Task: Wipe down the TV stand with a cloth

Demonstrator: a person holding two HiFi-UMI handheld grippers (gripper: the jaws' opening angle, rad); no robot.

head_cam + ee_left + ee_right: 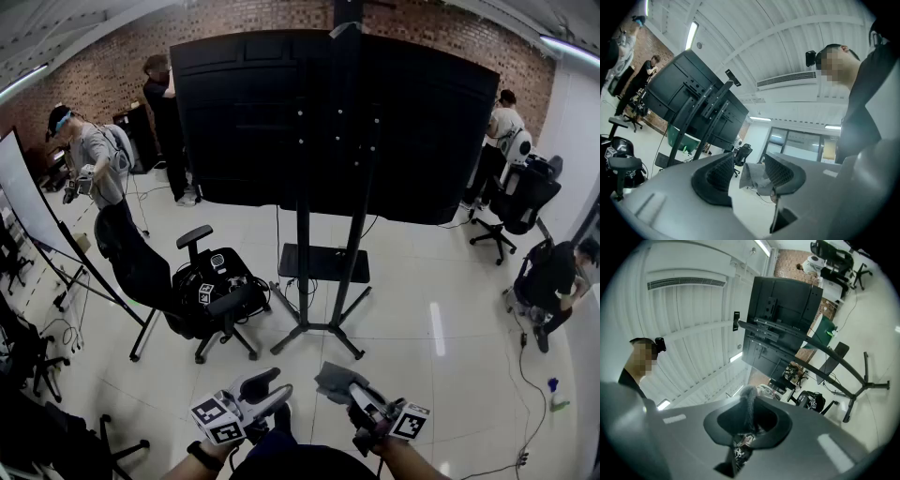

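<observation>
The grey cloth (336,379) is pinched between the fingers of my right gripper (355,394), low in the head view and up off the floor (422,319). In the right gripper view those fingers (774,423) are pressed together on the cloth (748,400), and a fold of it stands up past their tips.

My left gripper (272,389) is just beside it, with its fingers (717,176) spread. In the left gripper view the cloth (753,174) shows through the gap, but nothing sits between them.

The TV stand (303,272) is well apart from both grippers, straight ahead. Its dark poles rise from splayed legs on the floor and carry the large black TV (328,122). A black office chair (202,300) stands just to the left of the stand's base.
</observation>
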